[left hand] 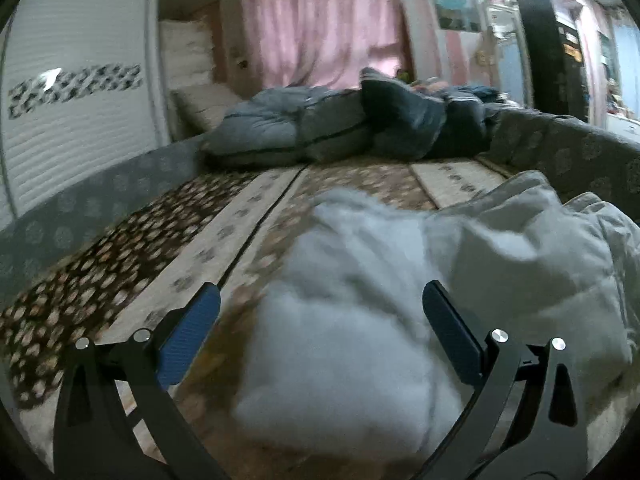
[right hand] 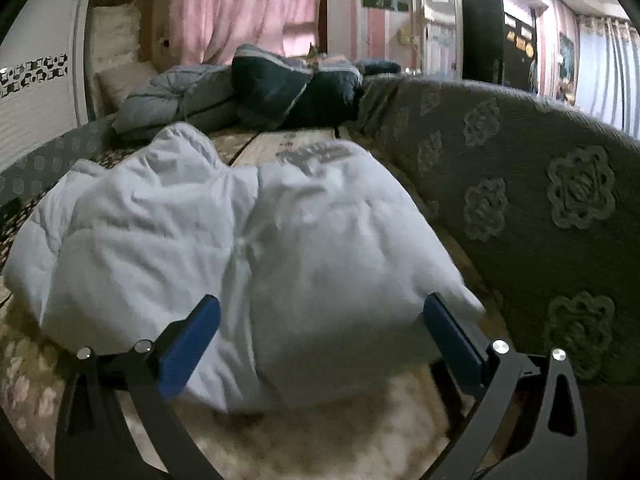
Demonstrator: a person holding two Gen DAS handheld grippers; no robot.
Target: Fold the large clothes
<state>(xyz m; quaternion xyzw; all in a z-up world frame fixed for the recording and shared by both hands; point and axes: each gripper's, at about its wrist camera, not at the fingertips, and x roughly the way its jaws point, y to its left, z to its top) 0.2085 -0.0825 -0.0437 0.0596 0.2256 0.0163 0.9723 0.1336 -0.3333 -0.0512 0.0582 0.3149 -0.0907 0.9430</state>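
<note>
A white padded jacket (right hand: 248, 248) lies bunched on the patterned bed cover (left hand: 160, 240). In the left wrist view the jacket (left hand: 400, 288) fills the lower right, blurred. My left gripper (left hand: 320, 296) is open, its blue pads either side of the jacket's near left part, holding nothing. My right gripper (right hand: 320, 308) is open over the jacket's near edge, its pads apart and empty.
Blue and dark quilted coats (right hand: 256, 88) are piled at the far end of the bed. A grey flowered padded rail (right hand: 540, 200) runs along the right side. A white wardrobe (left hand: 60, 120) and pink curtains (left hand: 320, 20) stand behind.
</note>
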